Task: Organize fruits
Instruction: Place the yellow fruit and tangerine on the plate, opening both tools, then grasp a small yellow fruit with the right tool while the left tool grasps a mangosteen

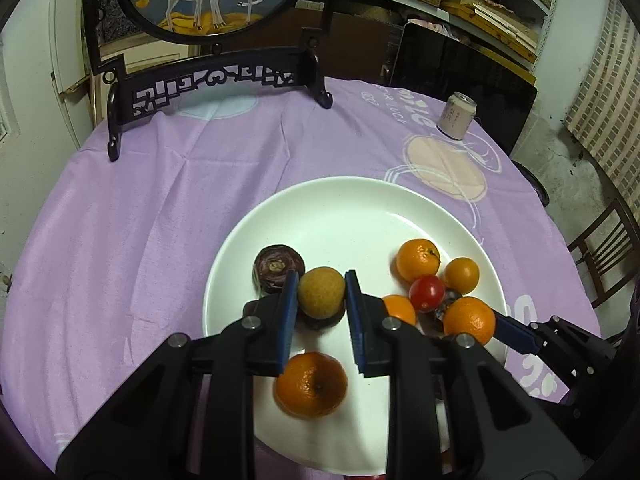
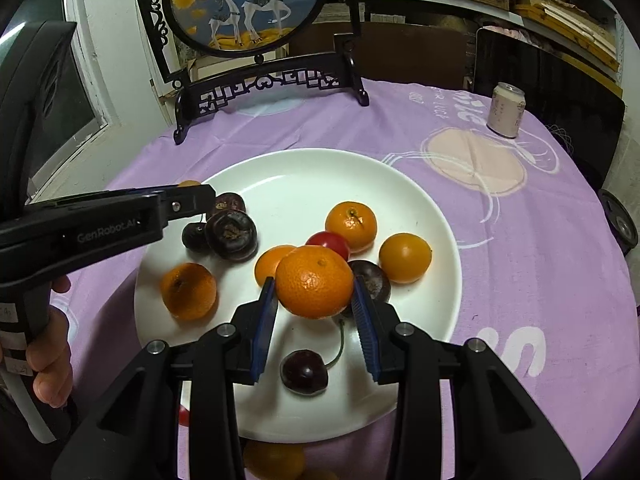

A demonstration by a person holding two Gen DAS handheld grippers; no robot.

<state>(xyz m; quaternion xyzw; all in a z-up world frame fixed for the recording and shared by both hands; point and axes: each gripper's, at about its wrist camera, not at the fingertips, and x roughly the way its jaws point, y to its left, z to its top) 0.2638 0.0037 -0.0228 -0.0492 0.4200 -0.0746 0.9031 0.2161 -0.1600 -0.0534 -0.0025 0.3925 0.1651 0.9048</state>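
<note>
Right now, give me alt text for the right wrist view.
The right tongs grip a mandarin above a white plate of fruit. The left tongs reach in from the left.

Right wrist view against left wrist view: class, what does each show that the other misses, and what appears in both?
Only the right wrist view shows the stemmed cherry on the plate and the hand holding the left gripper. Only the left wrist view shows the tan round fruit clamped in that gripper's jaws. Both show the white plate, the red tomato, the can, and the right gripper shut on a mandarin.
</note>
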